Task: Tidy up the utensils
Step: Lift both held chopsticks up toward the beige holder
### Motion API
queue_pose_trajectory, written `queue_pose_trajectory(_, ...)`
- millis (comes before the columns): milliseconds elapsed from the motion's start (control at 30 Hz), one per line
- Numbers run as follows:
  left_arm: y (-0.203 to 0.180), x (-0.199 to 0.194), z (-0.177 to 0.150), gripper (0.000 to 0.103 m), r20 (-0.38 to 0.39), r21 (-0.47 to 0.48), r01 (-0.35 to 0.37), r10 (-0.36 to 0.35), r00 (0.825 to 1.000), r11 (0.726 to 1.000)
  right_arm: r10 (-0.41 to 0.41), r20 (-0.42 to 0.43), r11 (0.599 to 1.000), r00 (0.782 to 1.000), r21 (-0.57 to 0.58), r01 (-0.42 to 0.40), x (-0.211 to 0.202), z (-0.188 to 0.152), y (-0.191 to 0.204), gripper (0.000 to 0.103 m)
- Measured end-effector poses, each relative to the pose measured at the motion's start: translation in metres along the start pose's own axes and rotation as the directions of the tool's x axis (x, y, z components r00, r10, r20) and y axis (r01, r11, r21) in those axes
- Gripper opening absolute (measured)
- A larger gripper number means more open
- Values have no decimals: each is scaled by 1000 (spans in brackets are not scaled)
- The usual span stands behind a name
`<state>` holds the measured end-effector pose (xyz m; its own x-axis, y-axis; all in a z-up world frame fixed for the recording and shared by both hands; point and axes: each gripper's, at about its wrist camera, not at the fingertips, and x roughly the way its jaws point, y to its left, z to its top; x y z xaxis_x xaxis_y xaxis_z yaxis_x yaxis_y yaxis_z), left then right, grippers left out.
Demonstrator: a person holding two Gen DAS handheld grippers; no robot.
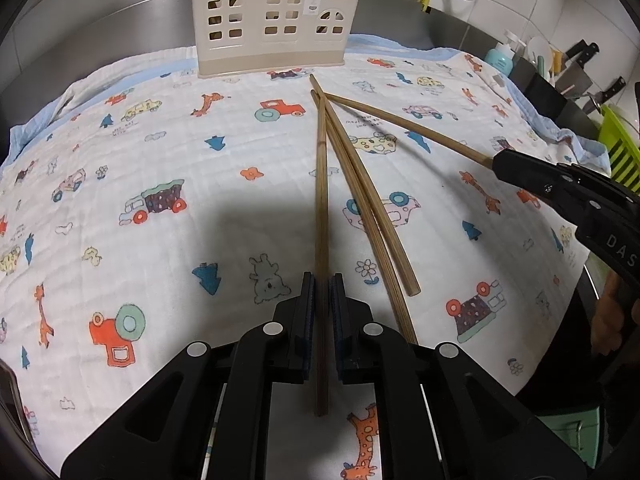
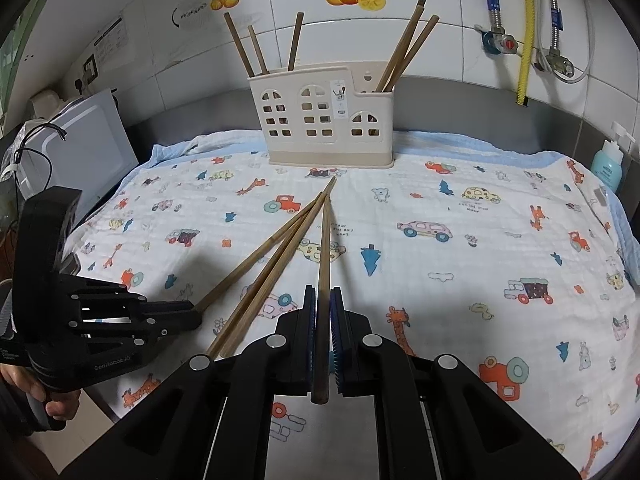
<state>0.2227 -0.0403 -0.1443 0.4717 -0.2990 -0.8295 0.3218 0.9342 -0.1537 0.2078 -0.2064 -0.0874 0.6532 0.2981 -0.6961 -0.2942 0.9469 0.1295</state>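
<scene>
A cream utensil holder (image 1: 272, 20) (image 2: 328, 120) stands at the back of the patterned cloth (image 1: 160, 160), with several chopsticks upright in it. My left gripper (image 1: 322, 280) (image 2: 198, 312) is shut on one wooden chopstick (image 1: 321, 200) that points toward the holder. My right gripper (image 2: 323, 292) (image 1: 498, 162) is shut on another chopstick (image 2: 325, 240) (image 1: 400, 124). Two loose chopsticks (image 1: 368, 208) (image 2: 272, 268) lie side by side on the cloth between the held ones. The far tips of all of them come together close in front of the holder.
A white appliance (image 2: 80, 148) with cables stands at the left edge. A blue soap bottle (image 2: 608, 164) (image 1: 500, 58), knives (image 1: 580, 64) and a green rack (image 1: 620, 152) sit to the right. Pipes and hoses (image 2: 528, 32) run down the tiled wall behind.
</scene>
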Motion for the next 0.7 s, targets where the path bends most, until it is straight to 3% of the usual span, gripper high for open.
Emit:
queue_pose_trajectory(467,3,-4,2,6,1,-1,-4,4,1000,1000,-5,71,1000,997,-26,7,-19,20,2,7)
queue_pose_trajectory(700,8,-19,7,6,51,-3,-2,2,999,1000,-2,89,999,996,-48,6,-24,31,4,7)
